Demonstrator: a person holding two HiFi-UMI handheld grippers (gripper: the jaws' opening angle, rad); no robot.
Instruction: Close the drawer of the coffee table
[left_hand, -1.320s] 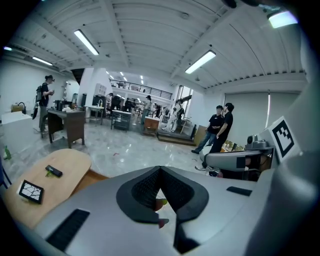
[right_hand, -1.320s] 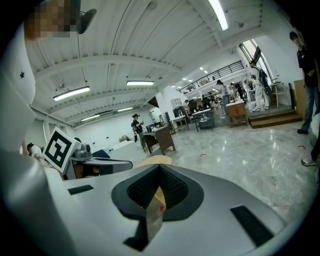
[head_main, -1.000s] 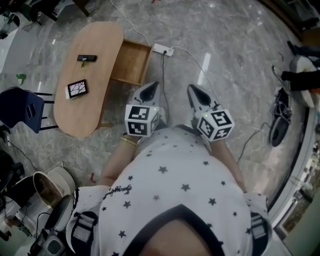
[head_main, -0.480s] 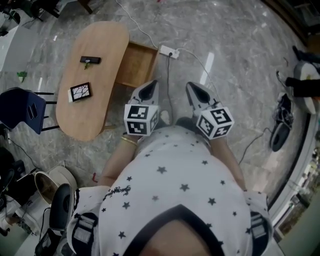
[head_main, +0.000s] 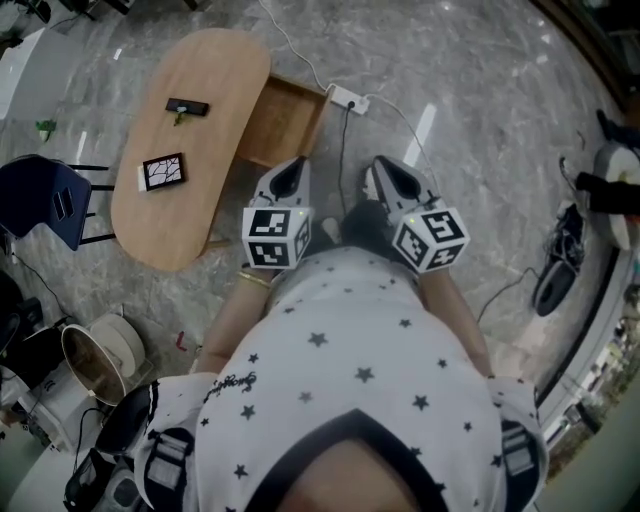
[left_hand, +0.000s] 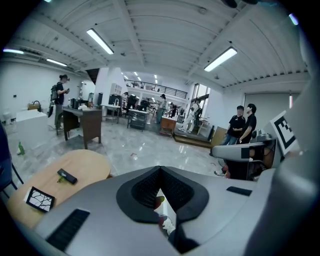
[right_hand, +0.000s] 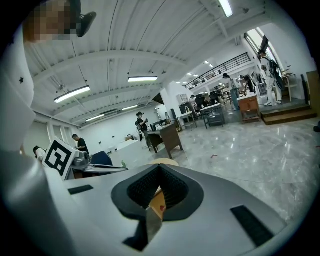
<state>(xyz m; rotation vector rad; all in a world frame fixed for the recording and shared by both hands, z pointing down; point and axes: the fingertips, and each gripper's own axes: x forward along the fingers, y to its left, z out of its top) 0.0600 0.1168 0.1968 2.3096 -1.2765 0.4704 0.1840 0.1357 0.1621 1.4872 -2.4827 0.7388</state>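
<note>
Coffee table, oval wooden tabletop: carries black remote and black square card with white line pattern. Drawer: pulled out toward white power strip, bare wood inside. Left claw, right claw: both closed, gripping nothing, near the drawer

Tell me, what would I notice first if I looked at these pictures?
First, the long oval light-wood coffee table at the upper left of the head view, with its shallow wooden drawer pulled out on its right side. Just below the drawer in that view, the grey left gripper and right gripper, carrying black-and-white marker cubes, are both shut and empty.
</note>
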